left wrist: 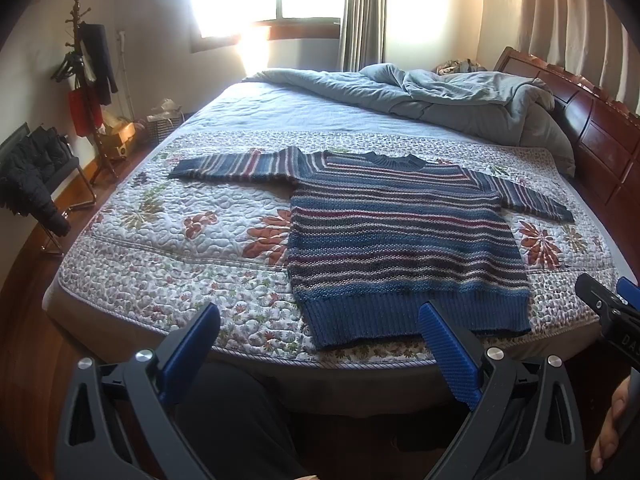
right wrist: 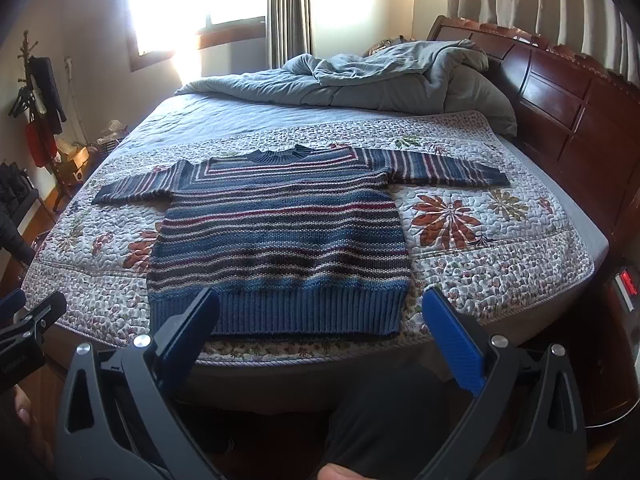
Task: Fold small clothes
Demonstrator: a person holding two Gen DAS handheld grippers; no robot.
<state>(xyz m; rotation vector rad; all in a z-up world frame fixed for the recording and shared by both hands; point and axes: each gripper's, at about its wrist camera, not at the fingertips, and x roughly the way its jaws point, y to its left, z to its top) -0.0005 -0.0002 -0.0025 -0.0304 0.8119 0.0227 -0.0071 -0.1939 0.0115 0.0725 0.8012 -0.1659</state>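
A small blue knit sweater with red, pink and dark stripes (left wrist: 400, 240) lies flat and face up on the floral quilt (left wrist: 180, 240), both sleeves spread out, hem toward me; it also shows in the right wrist view (right wrist: 280, 236). My left gripper (left wrist: 320, 316) is open and empty, held back from the bed's near edge, left of the hem's middle. My right gripper (right wrist: 320, 304) is open and empty, just short of the hem. The right gripper also shows at the right edge of the left wrist view (left wrist: 608, 304).
A crumpled grey duvet (left wrist: 440, 92) lies at the far end of the bed. A dark wooden headboard (right wrist: 560, 100) runs along the right. A coat rack (left wrist: 88, 80), a chair with dark jackets (left wrist: 36, 176) and bags stand on the floor at the left.
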